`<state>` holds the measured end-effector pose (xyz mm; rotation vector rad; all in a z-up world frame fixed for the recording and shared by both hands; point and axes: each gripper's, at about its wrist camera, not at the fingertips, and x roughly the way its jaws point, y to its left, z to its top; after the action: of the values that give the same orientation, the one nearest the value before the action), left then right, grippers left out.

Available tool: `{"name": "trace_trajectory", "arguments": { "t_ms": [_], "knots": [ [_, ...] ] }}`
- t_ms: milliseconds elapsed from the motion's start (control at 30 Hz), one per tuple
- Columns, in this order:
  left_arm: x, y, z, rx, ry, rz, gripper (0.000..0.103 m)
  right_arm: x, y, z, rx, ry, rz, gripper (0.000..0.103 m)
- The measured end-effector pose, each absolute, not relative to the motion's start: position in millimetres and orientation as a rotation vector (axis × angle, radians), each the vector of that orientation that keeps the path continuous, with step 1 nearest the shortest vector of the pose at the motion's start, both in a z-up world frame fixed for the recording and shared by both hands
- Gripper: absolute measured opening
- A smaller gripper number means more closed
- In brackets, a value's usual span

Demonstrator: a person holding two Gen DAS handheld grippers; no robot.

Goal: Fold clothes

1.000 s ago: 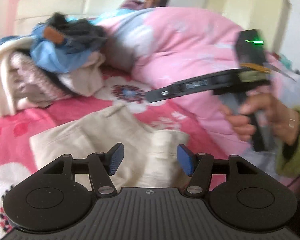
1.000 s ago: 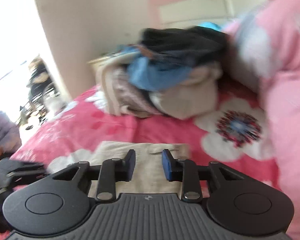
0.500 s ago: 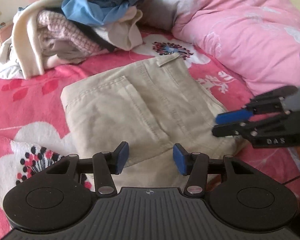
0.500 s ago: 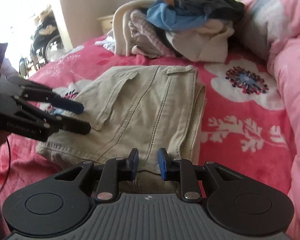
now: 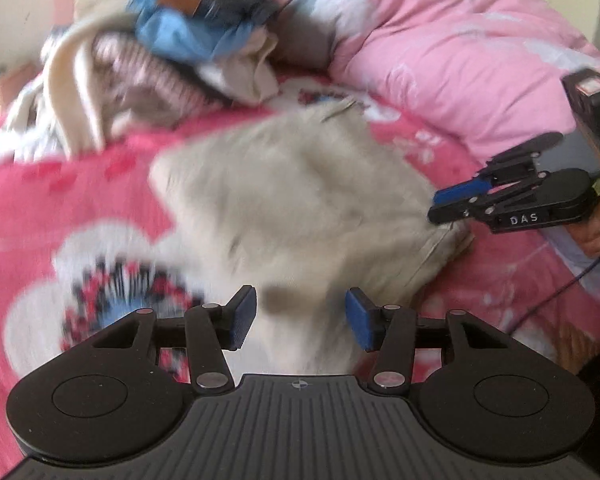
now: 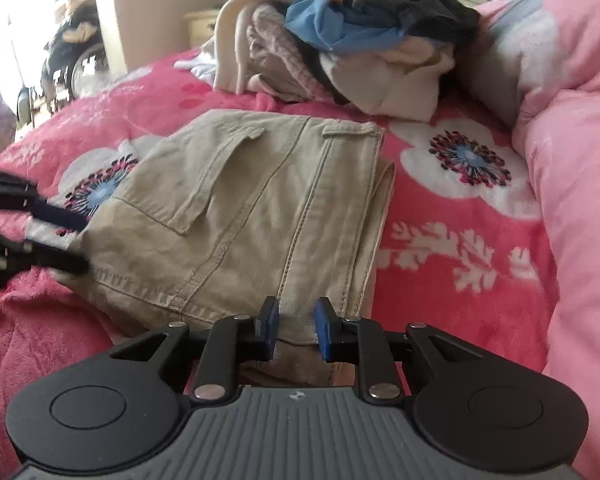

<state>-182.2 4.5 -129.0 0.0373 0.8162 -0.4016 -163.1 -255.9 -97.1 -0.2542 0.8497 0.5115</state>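
The folded beige trousers [image 6: 256, 208] lie flat on the bed [image 6: 460, 232], straight ahead of both sets of jaws. The right gripper [image 6: 296, 326] sits low at the near hem; its jaws have just been closing and stand narrowly apart, with the cloth edge between the pads [image 6: 269, 322], though a firm pinch cannot be confirmed. The left gripper [image 5: 300, 318] has its jaws roughly half open over the near edge of the trousers, in a blurred view, gripping nothing. Beyond the trousers a pile of clothes [image 6: 340, 40] rests, with a pink quilt [image 6: 572, 140] to the right of the jaws.
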Motion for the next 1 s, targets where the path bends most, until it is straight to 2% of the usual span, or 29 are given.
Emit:
{"name": "trace_trajectory", "arguments": {
  "t_ms": [167, 300, 367, 500, 733, 800, 900, 1000],
  "knots": [
    [-201, 25, -134, -0.098, 0.799, -0.358, 0.050, -157, -243, -59, -0.323, 0.762, 0.513, 0.021],
    [-209, 37, -138, -0.195, 0.802, -0.339, 0.050, -158, -243, -97, -0.350, 0.897, 0.500, 0.021],
    [-209, 45, -142, -0.275, 0.810, -0.336, 0.050, -163, -248, -111, -0.325, 0.879, 0.490, 0.021],
    [-199, 69, -152, -0.523, 0.837, -0.335, 0.051, -153, -243, -91, -0.337, 0.905, 0.495, 0.021],
    [-169, 91, -191, -0.913, 0.873, -0.345, 0.051, -134, -210, -51, -0.337, 0.774, 0.652, 0.021],
    [-172, 95, -203, -1.030, 0.865, -0.337, 0.044, -124, -200, -57, -0.352, 0.760, 0.666, 0.021],
    [-181, 95, -214, -1.139, 0.848, -0.325, 0.030, -107, -206, -93, -0.327, 0.849, 0.586, 0.018],
    [-188, 93, -219, -1.188, 0.837, -0.308, 0.024, -97, -227, -120, -0.232, 0.898, 0.513, 0.016]
  ]
}}
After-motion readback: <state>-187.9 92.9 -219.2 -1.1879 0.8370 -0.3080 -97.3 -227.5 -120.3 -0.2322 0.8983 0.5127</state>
